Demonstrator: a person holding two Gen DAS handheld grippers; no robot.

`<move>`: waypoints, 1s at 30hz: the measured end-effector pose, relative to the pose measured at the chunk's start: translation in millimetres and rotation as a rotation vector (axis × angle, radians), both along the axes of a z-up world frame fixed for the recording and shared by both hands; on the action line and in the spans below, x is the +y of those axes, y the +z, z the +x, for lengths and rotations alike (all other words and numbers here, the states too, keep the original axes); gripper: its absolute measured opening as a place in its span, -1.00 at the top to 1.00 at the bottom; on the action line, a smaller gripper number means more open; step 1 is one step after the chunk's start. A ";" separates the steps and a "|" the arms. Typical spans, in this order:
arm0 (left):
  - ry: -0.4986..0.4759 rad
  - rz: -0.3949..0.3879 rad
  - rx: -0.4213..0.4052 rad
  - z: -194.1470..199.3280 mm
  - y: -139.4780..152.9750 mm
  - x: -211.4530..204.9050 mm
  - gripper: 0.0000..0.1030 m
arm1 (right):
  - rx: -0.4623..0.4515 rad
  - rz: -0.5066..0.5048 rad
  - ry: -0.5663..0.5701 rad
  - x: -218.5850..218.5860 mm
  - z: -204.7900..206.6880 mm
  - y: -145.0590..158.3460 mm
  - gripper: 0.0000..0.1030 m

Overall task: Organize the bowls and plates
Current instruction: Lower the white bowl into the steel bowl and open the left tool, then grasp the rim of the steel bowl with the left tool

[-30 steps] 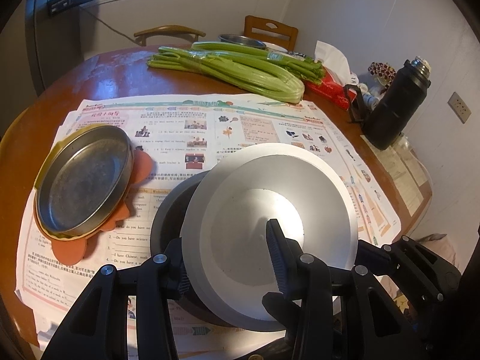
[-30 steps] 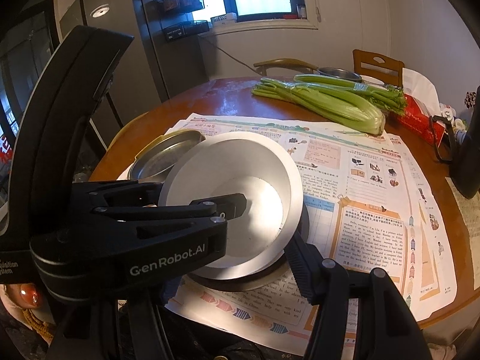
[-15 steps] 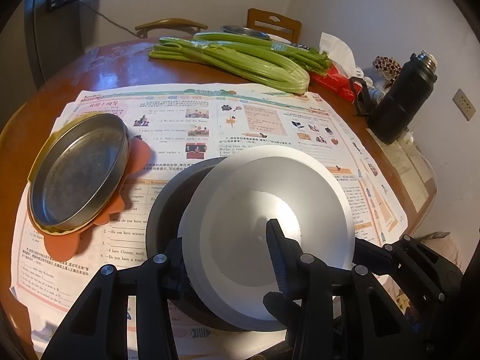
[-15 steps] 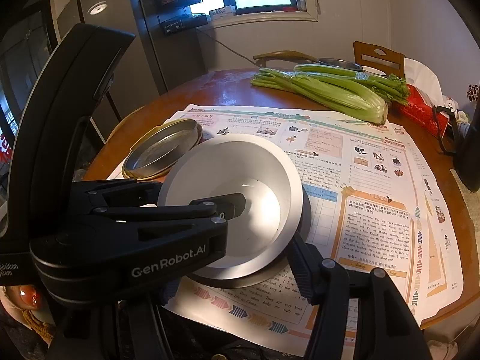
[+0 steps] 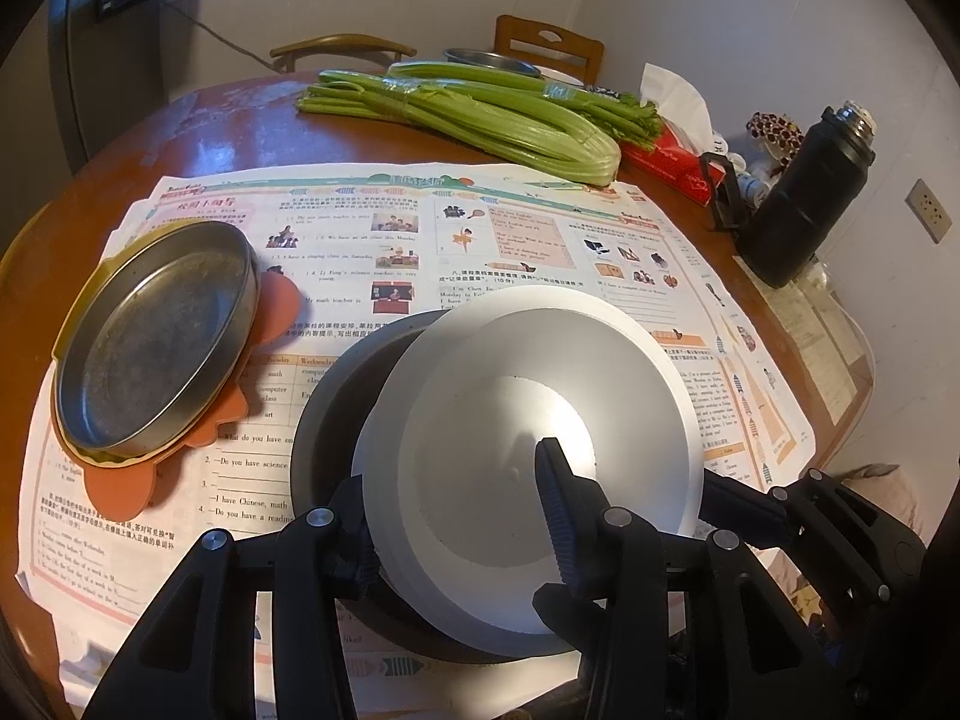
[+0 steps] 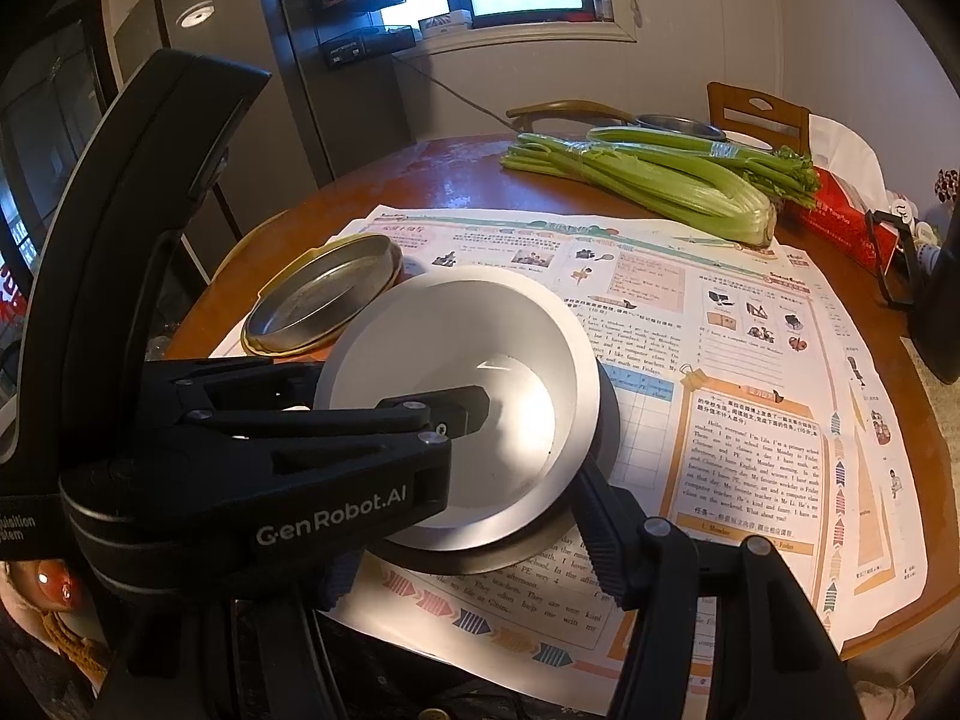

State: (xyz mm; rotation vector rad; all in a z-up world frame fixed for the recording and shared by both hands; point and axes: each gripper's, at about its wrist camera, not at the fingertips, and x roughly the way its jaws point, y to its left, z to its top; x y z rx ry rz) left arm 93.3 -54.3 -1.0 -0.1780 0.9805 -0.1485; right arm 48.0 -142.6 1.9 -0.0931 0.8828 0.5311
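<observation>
The left tongs [image 5: 456,516] are pinching the near rim of the white bowl [image 5: 528,420], which is sitting tilted in the dark bowl [image 5: 336,408], while the right tongs [image 6: 480,546] are waiting open around both.

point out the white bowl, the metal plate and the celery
white bowl [image 5: 540,420], left wrist view, on its inner slope
metal plate [image 5: 150,342], left wrist view, middle of its flat base
celery [image 6: 672,186], right wrist view, on the pale stalks midway along the bunch
</observation>
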 end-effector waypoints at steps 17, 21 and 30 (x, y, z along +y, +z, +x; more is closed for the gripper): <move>0.012 0.007 -0.024 -6.4 9.9 3.4 0.10 | -0.006 -0.004 -0.026 -6.4 2.8 1.2 -0.20; 0.020 0.016 -0.034 -8.7 13.9 5.2 0.10 | -0.007 -0.004 -0.031 -7.9 2.9 2.1 -0.20; 0.039 0.017 -0.059 -14.1 22.5 13.9 0.10 | -0.018 0.004 -0.037 -11.3 2.1 6.1 -0.20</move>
